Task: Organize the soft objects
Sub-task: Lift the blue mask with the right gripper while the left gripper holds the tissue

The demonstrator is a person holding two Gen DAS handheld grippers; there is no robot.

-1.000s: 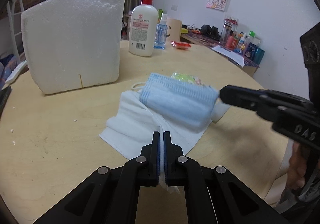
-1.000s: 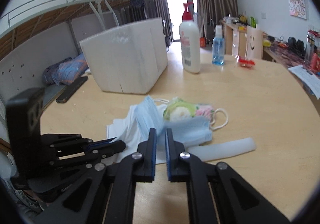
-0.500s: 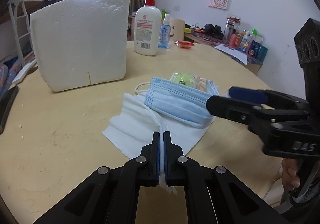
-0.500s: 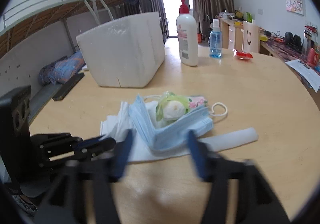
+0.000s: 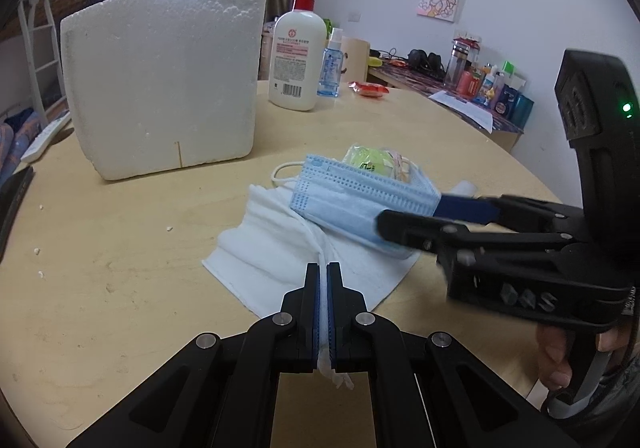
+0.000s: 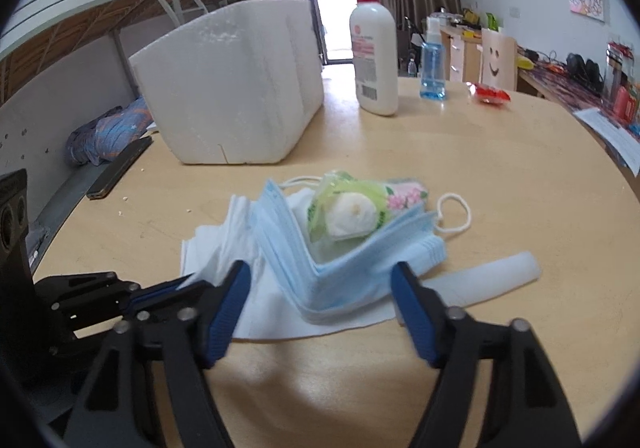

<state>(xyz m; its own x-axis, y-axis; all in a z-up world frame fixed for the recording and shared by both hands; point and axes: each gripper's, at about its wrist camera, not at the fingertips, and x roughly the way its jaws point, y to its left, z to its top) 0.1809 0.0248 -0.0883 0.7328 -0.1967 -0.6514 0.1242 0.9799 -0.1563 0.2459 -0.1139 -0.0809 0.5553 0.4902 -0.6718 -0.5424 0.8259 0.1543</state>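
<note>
Three soft things sit in one pile in the middle of both frames: blue face masks (image 6: pixel 344 272) and a small green packet (image 6: pixel 348 204) on a white cloth (image 5: pixel 280 248), all on the tabletop (image 5: pixel 120 268). My left hand-held gripper (image 5: pixel 323 288) is squeezed tight on the cloth's near edge. My right hand-held gripper (image 6: pixel 320 288) is closing around the masks, not touching yet. I think most tidying is left.

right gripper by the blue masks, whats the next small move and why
Probably ease the right gripper a little forward and finish closing on the folded edge of the blue masks. Its jaws are closing with that fold between them but not yet pressed, while the left gripper pins the white cloth.
</note>
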